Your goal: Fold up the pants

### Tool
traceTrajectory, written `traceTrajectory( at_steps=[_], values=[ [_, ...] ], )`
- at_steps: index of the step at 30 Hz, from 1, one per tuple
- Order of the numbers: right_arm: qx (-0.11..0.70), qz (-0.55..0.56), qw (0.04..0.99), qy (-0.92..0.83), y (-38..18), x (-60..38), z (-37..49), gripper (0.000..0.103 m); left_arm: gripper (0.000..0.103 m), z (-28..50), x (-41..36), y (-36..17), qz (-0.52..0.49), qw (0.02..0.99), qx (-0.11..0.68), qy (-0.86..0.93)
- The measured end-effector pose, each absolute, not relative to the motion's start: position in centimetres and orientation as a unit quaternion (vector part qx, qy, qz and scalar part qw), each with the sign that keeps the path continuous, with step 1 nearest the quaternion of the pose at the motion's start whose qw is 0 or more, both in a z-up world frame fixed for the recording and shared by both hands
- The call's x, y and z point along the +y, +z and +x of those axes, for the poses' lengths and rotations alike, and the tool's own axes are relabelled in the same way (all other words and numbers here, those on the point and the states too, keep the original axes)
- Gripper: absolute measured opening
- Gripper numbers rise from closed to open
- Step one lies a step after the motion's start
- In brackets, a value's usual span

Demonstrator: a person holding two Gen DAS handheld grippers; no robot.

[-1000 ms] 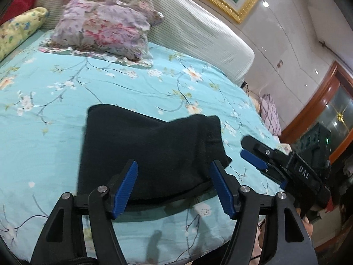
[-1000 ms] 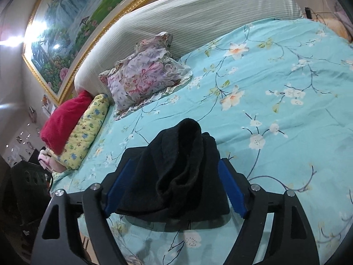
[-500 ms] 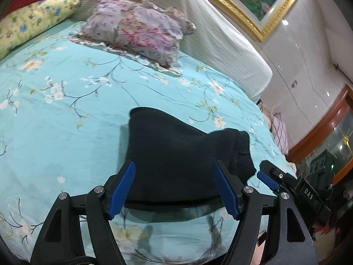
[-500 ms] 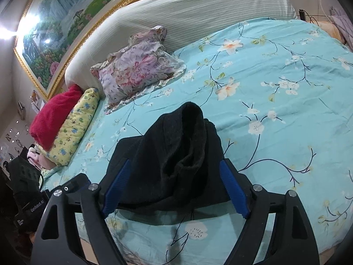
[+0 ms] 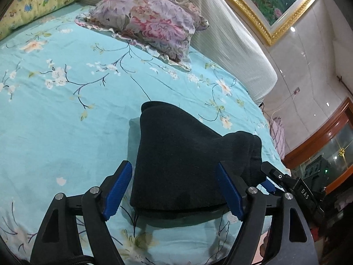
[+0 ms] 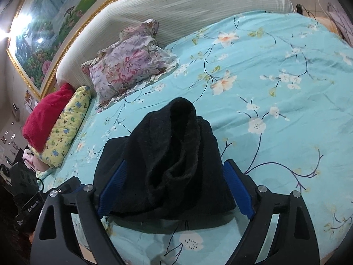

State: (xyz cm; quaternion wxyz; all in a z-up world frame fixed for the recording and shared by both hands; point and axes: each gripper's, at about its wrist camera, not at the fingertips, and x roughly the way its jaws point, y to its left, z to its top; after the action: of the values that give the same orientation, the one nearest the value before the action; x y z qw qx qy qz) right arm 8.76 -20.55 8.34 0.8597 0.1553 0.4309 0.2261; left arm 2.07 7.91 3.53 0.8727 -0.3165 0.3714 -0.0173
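Observation:
Black pants (image 5: 176, 159) lie folded into a compact bundle on the turquoise flowered bedsheet (image 5: 66, 114), near the bed's front edge. In the right wrist view the pants (image 6: 167, 161) show a raised, rumpled fold on top. My left gripper (image 5: 174, 190) is open, its blue pads on either side of the bundle's near edge, holding nothing. My right gripper (image 6: 174, 190) is open too, straddling the bundle's right end. The right gripper also shows in the left wrist view (image 5: 275, 178), beside the pants' right end.
A purple flowered pillow (image 5: 150, 19) lies at the head of the bed against a white ribbed headboard (image 5: 231, 50). A yellow bolster (image 6: 68, 123) and a red cushion (image 6: 46, 114) lie at the left. The bed's front edge (image 6: 198, 249) is just below my grippers.
Both grippers have shifted a little around the folded pants and stayed open. The left wrist view has swung left. The pants have not moved.

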Motion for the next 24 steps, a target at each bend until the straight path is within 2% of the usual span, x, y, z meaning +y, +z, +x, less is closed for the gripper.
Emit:
traceTrajectory(
  at_steps=[24],
  values=[
    [0.457, 0.163, 0.845, 0.226, 4.8, -22.0, 11.0, 0.087, 0.079, 6.8, 7.6, -0.1, -0.331, 0.845, 0.419, -0.02]
  ],
)
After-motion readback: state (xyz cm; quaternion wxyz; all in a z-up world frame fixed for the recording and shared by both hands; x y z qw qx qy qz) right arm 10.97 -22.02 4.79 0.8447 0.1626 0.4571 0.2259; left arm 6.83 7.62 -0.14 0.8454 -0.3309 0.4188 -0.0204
